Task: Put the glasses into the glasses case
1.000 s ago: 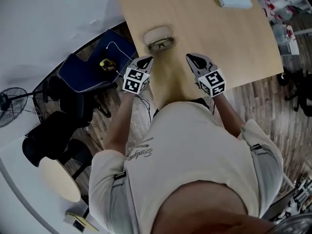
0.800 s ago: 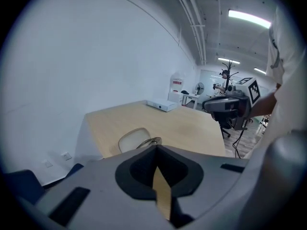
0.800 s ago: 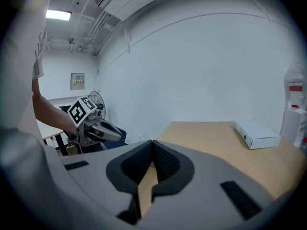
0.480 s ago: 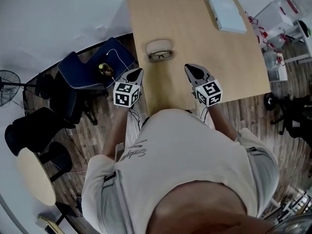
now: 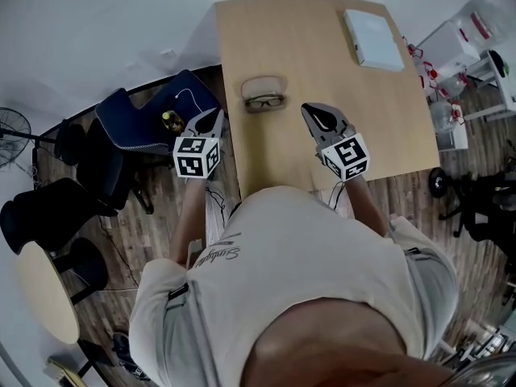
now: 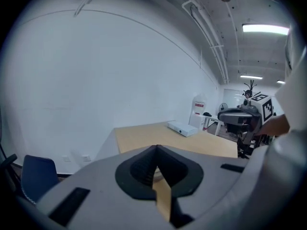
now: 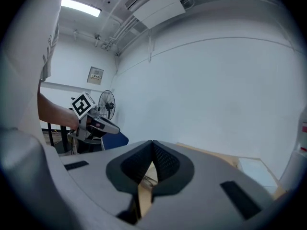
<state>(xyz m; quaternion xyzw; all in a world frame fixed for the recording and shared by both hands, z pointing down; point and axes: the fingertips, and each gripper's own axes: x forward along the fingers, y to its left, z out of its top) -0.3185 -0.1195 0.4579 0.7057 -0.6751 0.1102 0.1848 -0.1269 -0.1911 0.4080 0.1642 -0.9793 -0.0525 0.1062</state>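
Dark-framed glasses (image 5: 264, 101) lie on the wooden table (image 5: 306, 55) near its left side. Just behind them sits the beige glasses case (image 5: 263, 84). My left gripper (image 5: 216, 113) hangs beside the table's left edge, short and left of the glasses, jaws shut and empty. My right gripper (image 5: 310, 109) is over the table, right of the glasses and a little nearer to me, also shut with nothing in it. In the left gripper view the jaws (image 6: 156, 147) meet at the tips, as they do in the right gripper view (image 7: 152, 143).
A white flat box (image 5: 372, 39) lies at the table's far right corner. Left of the table stands a blue chair (image 5: 141, 115) with black chairs beyond it, plus a fan (image 5: 12, 135). Shelving and clutter (image 5: 476, 47) crowd the right side.
The left gripper has drifted left, away from the glasses and off the table's edge. The right gripper has hardly moved relative to the glasses. The head camera has shifted.
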